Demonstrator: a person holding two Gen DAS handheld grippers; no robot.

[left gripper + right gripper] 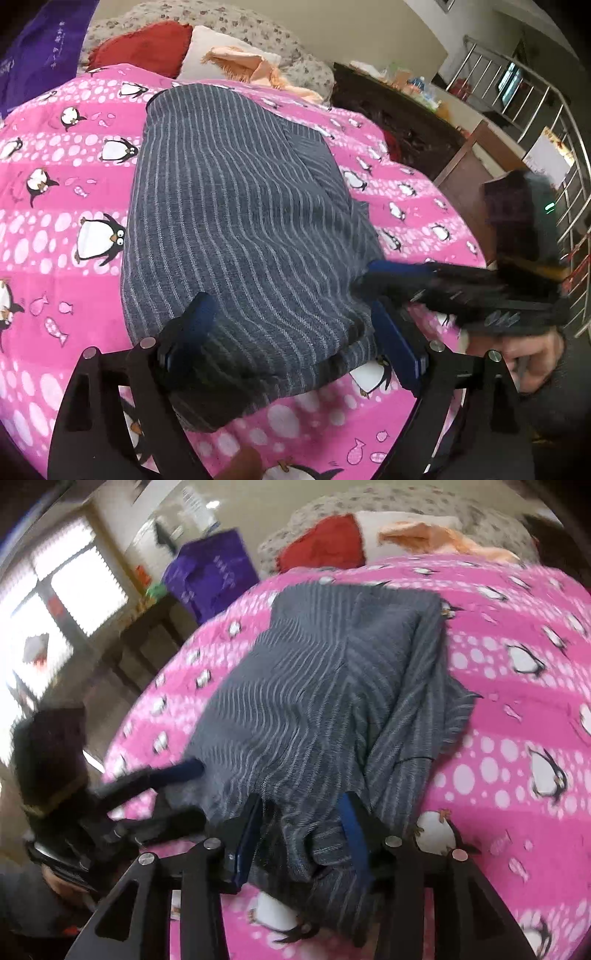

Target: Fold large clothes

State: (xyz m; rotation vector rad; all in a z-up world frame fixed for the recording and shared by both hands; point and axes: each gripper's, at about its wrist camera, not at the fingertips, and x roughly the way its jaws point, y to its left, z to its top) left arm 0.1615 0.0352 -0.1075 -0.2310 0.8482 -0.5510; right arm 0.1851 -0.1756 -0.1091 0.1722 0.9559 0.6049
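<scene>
A grey garment with thin white stripes (236, 206) lies folded lengthwise on a pink penguin-print bedspread (55, 206). My left gripper (291, 328) is open, its blue-padded fingers straddling the near hem, the cloth passing between them. My right gripper (373, 273) shows at the garment's right edge in the left wrist view. In the right wrist view the garment (314, 701) bunches between the right gripper's (303, 834) fingers, which are partly closed around a thick fold. The left gripper (184, 771) shows at the cloth's left edge.
A red cushion (144, 48), a white pillow (207, 48) and an orange cloth (243, 62) lie at the bed's head. A purple bag (210, 568) stands near a dark table (155, 635). A dark desk (399, 107) and metal railing (554, 122) are right of the bed.
</scene>
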